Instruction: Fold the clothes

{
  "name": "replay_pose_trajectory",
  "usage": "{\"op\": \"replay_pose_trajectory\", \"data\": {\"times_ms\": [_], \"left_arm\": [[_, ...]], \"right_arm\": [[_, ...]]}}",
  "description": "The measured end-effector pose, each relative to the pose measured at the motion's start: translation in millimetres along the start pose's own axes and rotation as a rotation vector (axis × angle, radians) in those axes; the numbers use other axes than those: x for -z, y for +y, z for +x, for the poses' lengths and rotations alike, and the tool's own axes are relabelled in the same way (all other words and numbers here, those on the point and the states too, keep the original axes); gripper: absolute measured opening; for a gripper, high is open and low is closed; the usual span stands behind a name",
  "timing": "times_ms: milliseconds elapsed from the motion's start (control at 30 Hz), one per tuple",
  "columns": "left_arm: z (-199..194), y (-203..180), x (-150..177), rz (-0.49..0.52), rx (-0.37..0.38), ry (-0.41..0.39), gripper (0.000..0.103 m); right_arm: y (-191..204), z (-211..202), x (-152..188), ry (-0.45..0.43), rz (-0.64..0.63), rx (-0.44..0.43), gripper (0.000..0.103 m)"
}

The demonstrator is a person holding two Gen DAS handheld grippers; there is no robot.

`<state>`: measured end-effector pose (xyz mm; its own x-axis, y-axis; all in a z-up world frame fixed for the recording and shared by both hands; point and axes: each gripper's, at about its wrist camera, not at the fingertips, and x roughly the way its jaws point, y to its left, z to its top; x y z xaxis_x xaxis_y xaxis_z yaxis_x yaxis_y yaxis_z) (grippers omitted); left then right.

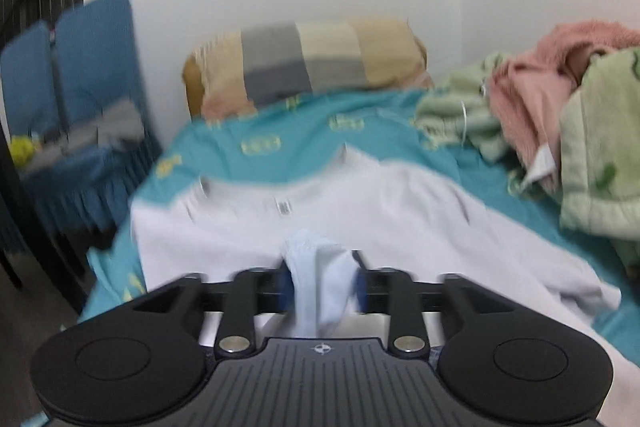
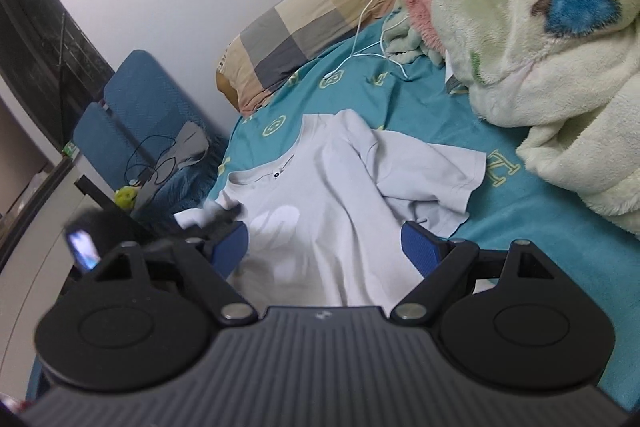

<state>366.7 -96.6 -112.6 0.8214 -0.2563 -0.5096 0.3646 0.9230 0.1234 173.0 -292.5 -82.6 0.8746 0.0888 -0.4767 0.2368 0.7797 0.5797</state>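
A white T-shirt (image 1: 360, 211) lies spread on the teal bedsheet (image 1: 288, 131), neck toward the pillow. My left gripper (image 1: 322, 285) is shut on a bunched fold of the shirt's fabric, near its lower part. In the right wrist view the same T-shirt (image 2: 328, 203) lies with one sleeve folded out to the right. My right gripper (image 2: 326, 247) is open, its blue pads on either side of the shirt's body, holding nothing. The left gripper (image 2: 216, 219) shows blurred at the shirt's left edge.
A checked pillow (image 2: 304, 27) lies at the head of the bed. A green fleece blanket (image 2: 540, 47) and pink cloth (image 1: 560, 75) are piled on the right. A white cable (image 2: 372, 39) lies on the sheet. A blue chair (image 2: 136, 115) stands left of the bed.
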Motion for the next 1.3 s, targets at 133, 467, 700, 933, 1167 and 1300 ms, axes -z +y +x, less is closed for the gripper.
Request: {"op": "replay_pose_trajectory", "data": {"times_ms": [133,467,700,933,1167,1300], "left_arm": [[-22,1,21,-0.008,-0.005,0.044,0.067],[-174,24,63,-0.059,-0.065,0.075,0.075],[-247,27,84,-0.158,-0.081,0.039,0.080],[-271,21,97,-0.161,-0.065,0.052,0.081],[-279,13,97,-0.163,-0.042,0.051,0.083],[-284,11,98,-0.160,-0.038,0.051,0.083]], "right_arm": [[-4,2,0,0.005,0.018,-0.010,0.085],[15,-2,7,0.000,-0.075,-0.047,0.085],[34,-18,18,-0.022,-0.183,-0.089,0.085],[53,-46,34,-0.048,-0.274,-0.132,0.085],[68,-57,45,-0.073,-0.352,-0.161,0.085],[70,-57,47,-0.078,-0.372,-0.160,0.085]]}}
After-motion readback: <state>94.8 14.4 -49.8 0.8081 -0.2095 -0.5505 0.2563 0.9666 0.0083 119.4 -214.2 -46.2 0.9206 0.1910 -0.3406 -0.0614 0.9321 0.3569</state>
